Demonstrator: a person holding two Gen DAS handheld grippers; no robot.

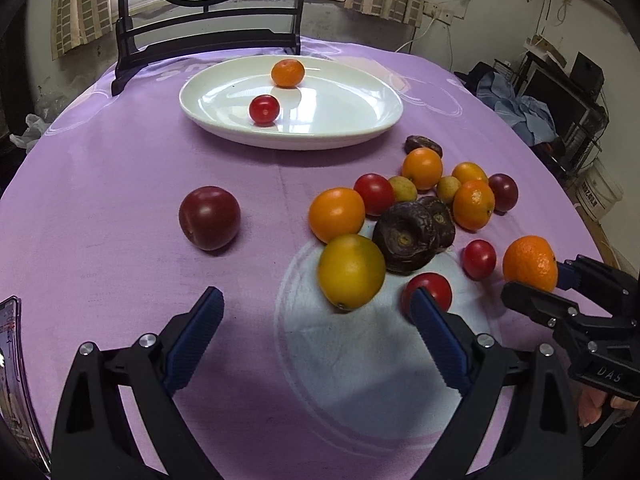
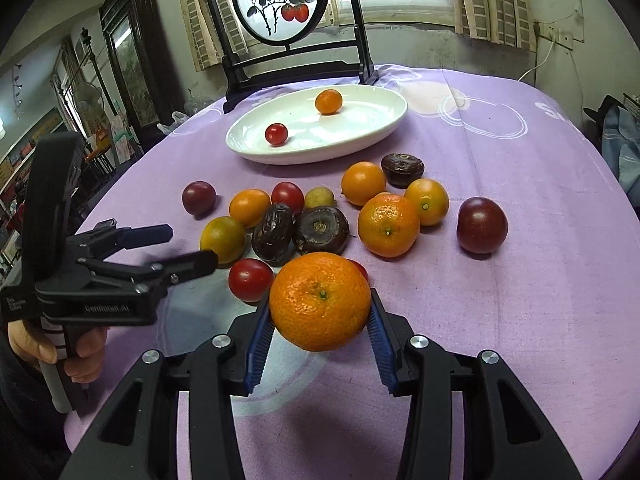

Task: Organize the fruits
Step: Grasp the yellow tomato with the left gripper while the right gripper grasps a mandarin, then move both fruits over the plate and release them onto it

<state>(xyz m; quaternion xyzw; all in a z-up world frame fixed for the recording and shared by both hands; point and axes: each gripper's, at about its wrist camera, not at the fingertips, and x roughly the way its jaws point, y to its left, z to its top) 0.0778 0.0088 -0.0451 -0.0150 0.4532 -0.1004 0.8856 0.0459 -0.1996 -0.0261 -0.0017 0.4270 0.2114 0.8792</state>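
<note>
The right gripper (image 2: 320, 312) is clamped on a mandarin (image 2: 320, 301), with both blue pads against its sides; the fruit is lifted clear of the table (image 2: 520, 320), which carries a purple cloth. The left gripper (image 1: 316, 312) stands wide apart and holds nothing, low over the cloth, near a yellow-orange fruit (image 1: 351, 272) and a red tomato (image 1: 432, 290). Beyond lies a loose cluster of fruits (image 2: 320, 216): oranges, tomatoes, plums and dark wrinkled pieces. A lone plum (image 1: 209, 217) rests apart from it. Farther back, a white plate (image 1: 340, 128) holds one small orange (image 1: 287, 73) and one cherry tomato (image 1: 264, 110).
</note>
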